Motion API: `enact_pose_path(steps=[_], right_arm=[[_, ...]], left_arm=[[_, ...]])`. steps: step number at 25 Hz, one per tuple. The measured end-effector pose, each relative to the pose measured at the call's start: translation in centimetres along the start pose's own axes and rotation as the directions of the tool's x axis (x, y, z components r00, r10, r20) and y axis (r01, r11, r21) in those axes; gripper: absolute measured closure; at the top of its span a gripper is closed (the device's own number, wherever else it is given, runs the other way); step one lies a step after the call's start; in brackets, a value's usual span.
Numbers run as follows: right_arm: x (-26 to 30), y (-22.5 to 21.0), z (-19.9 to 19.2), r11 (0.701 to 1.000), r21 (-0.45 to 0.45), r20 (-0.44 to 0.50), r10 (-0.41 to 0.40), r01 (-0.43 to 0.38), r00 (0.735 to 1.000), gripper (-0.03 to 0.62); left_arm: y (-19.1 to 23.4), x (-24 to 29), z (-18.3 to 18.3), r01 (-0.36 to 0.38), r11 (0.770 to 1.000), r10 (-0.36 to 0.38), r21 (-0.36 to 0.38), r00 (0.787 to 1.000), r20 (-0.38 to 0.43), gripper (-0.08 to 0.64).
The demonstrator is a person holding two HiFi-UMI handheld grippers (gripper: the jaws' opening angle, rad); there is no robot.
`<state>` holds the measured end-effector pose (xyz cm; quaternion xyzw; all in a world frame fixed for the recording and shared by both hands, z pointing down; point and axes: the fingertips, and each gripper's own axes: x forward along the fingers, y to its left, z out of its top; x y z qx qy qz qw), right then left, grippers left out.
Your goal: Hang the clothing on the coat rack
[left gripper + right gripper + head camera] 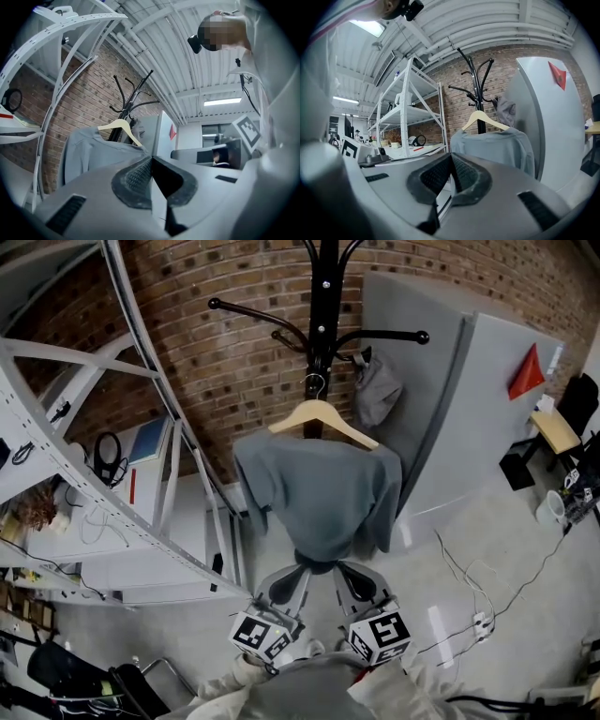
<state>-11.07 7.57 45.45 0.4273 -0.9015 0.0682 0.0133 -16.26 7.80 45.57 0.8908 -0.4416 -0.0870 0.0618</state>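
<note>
Reading left gripper [151,160] first: jaws together, pad on pad, nothing between them. Right gripper [451,158] is the same, closed and empty. Both point roughly level at the rack, side by side.

Task's thing: grey sweatshirt [319,493] is on a wooden hanger [323,418], and the hanger's hook sits on the black coat rack [323,296] against the brick wall [234,343]. Neither gripper is carrying it.

Step, as a judgement: hanging looks done, and this is the hands-off stage. The next move calls for little: keep both grippers off the hem so nothing tugs the hanger, then back clear. One worthwhile check is that the hanger's arms show bare above the cloth, so the sweatshirt may be sitting loose. If it is, it needs a pinch at the shoulder, not at the hem.

View differences:
- Head view puts the sweatshirt's hem right at the two gripper tips, so contact can't be ruled out from there. Both gripper views show the cloth beyond the pads with a gap, so they are apart.
- Only the head view shows the hook's seat on the rack, a second grey cloth [377,390] on a right-hand peg, and cables on the floor [469,587].
- Right gripper view shows the white shelving [410,112] side-on with items on it.
- Left gripper view shows the right gripper's marker cube [247,131] and the grey panel [157,131] behind the rack. The panel's red triangle [527,373] is clearer in the head view.
</note>
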Motion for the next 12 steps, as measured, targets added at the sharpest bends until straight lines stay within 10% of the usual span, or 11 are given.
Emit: enact_pose_path(steps=[12], right_arm=[[-1.2,-2.9,0.5,1.000,0.006,0.010,0.019,-0.019,1.000,0.569]], left_arm=[[-1.9,2.5,-0.6,-0.021,1.000,0.021,0.009,1.000,-0.017,0.551]])
